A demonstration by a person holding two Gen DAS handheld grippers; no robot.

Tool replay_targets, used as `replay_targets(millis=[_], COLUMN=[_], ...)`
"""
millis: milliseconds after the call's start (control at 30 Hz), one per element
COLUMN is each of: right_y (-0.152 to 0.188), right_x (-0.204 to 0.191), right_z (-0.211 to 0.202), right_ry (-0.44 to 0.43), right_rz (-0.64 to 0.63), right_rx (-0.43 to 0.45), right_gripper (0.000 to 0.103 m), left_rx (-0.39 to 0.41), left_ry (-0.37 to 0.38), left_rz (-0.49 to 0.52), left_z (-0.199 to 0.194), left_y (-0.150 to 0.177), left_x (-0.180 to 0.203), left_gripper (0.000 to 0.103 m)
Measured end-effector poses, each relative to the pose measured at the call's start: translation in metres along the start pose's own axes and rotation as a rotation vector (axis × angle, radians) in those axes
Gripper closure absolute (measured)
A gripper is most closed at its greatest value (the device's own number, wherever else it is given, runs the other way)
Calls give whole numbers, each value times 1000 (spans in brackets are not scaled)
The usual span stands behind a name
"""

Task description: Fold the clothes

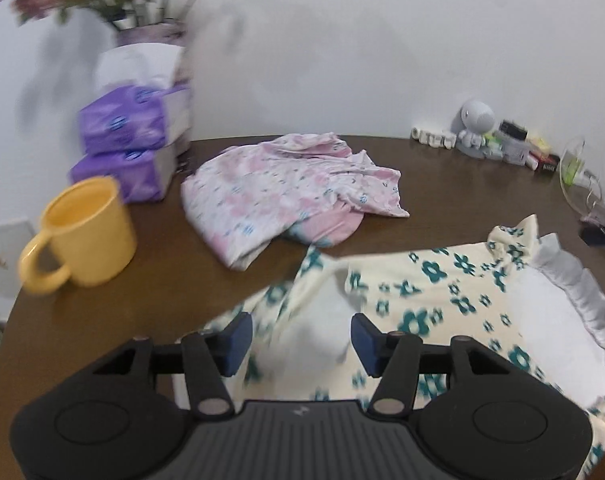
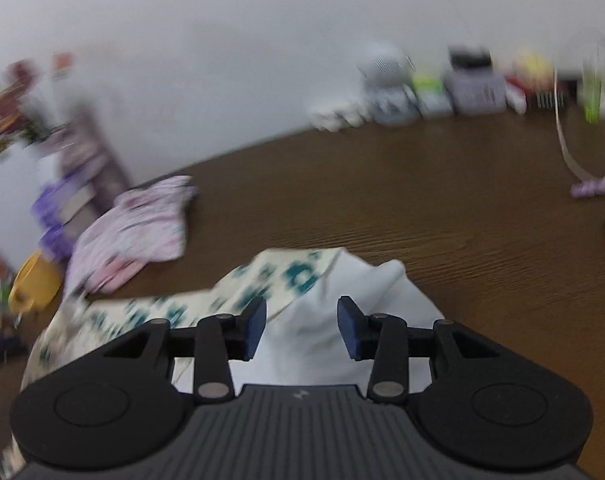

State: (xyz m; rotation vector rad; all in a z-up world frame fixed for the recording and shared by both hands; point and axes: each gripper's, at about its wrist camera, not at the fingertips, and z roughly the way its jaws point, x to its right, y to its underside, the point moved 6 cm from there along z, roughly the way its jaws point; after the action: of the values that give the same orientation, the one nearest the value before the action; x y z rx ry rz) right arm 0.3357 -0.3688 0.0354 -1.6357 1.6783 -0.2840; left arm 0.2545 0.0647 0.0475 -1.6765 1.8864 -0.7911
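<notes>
On the brown wood-grain table (image 1: 442,168), just in front of the crumpled pink floral garment (image 1: 286,188), lies the one being worked — a cream cotton garment printed with teal flowers (image 1: 434,292), its white frilled edge (image 1: 574,296) on the side away from the pink garment. Both views are smeared with motion blur, so the fine detail is lost. The left gripper (image 1: 301,344) hangs over the cream cloth with its blue pads parted about halfway, nothing pinched between them. The right gripper (image 2: 301,328) sits over the white underside of the same garment (image 2: 342,304), jaws part-open and clear of the fabric too. This cloth looks light, soft and limp — it should drape and slide rather than hold a crease, so I'd take it at a hem or corner, one gripper at each end. The yellow plastic mug (image 1: 82,236) stands well beyond the pink garment's far side, out of the way.
</notes>
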Motion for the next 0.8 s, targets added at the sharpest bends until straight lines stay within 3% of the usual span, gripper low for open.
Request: replay_targets(millis=[100, 333, 367, 467, 533, 600, 800], right_y=[-19, -24, -25, -27, -29, -29, -31], right_x=[14, 28, 28, 25, 21, 14, 6], right_z=[44, 89, 92, 101, 102, 97, 58], right_ry=[1, 18, 8, -12, -18, -15, -53], right_rz=[110, 206, 211, 214, 197, 156, 129], right_rx=[-67, -123, -124, -133, -135, -117, -17], right_gripper=[63, 64, 66, 83, 96, 100, 102], left_rx=[-28, -82, -85, -69, -55, -47, -12], left_ry=[-21, 4, 10, 17, 16, 12, -8], left_rz=[16, -47, -62, -80, -77, -78, -89], left_z=[31, 75, 79, 86, 86, 86, 86], left_y=[-13, -7, -5, -2, -1, -1, 2], left_x=[1, -17, -19, -22, -22, -22, -25], left_gripper=[49, 49, 49, 45, 43, 42, 43])
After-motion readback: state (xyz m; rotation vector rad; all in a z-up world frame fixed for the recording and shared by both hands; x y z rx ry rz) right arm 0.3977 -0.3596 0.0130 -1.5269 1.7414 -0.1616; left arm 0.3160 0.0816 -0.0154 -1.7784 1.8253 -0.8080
